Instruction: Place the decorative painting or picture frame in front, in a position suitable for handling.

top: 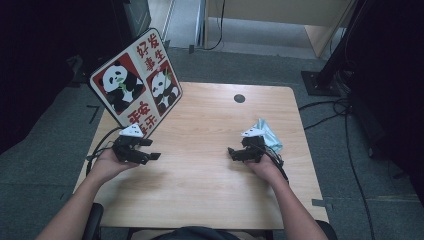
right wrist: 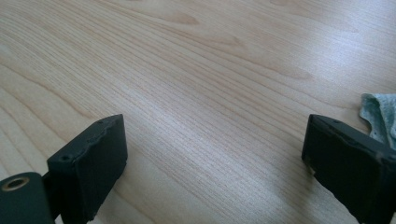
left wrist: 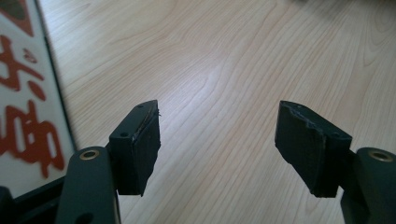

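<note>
A square board (top: pixel 136 82) with two pandas and red characters stands tilted on one corner at the table's left side. Its lower corner is just behind my left gripper (top: pixel 153 149), which points right over the wooden table (top: pixel 200 175). In the left gripper view that gripper (left wrist: pixel 219 140) is open over bare wood, with the board's edge (left wrist: pixel 28 116) at its left. My right gripper (top: pixel 231 152) points left, and its jaws (right wrist: pixel 215 163) stand wide open with nothing between them. A crumpled light-blue cloth (top: pixel 269 136) lies just behind the right hand, and its corner (right wrist: pixel 380 114) is beside the right jaw.
A round dark cable hole (top: pixel 239 98) sits near the table's far edge. Cables (top: pixel 345 130) and a black stand base (top: pixel 320 82) lie on the grey floor to the right. Bare wood stretches between the two grippers.
</note>
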Demonstrator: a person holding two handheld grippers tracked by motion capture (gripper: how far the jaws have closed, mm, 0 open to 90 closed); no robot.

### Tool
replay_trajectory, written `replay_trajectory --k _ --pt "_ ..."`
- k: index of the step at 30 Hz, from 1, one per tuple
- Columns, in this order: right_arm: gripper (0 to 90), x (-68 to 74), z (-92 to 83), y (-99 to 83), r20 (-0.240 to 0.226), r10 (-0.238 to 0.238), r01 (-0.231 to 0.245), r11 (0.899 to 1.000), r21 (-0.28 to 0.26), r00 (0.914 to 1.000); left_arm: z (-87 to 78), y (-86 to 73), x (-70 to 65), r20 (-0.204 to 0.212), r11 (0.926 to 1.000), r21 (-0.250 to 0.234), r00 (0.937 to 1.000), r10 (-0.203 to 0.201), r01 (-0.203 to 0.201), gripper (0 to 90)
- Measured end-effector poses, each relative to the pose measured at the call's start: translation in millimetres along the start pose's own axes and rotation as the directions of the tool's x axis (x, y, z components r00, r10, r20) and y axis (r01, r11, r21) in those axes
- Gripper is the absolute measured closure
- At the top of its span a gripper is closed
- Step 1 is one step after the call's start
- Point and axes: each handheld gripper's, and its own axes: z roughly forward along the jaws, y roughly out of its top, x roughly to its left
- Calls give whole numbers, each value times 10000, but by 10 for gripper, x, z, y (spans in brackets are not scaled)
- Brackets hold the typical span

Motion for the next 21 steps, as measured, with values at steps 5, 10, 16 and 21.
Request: replay_trajectory --k 5,10,16,21 --pt "67 1 0 -1 2 0 0 10000 -4 10000 -116 -67 50 -203 9994 -315 9997 -135 128 302" --pt "67 8 -5 -6 -11 -23 23 10000 -14 10000 -224 -166 94 -399 9992 -317 9989 -236 224 298" --pt "60 10 -1 -2 4 -36 36 10000 4 10000 -370 -256 163 -544 9962 -624 9964 -646 612 319" --pt "59 10 1 -1 15 -31 31 10000 17 10000 -478 -308 219 -891 9945 -727 9926 -823 759 335"
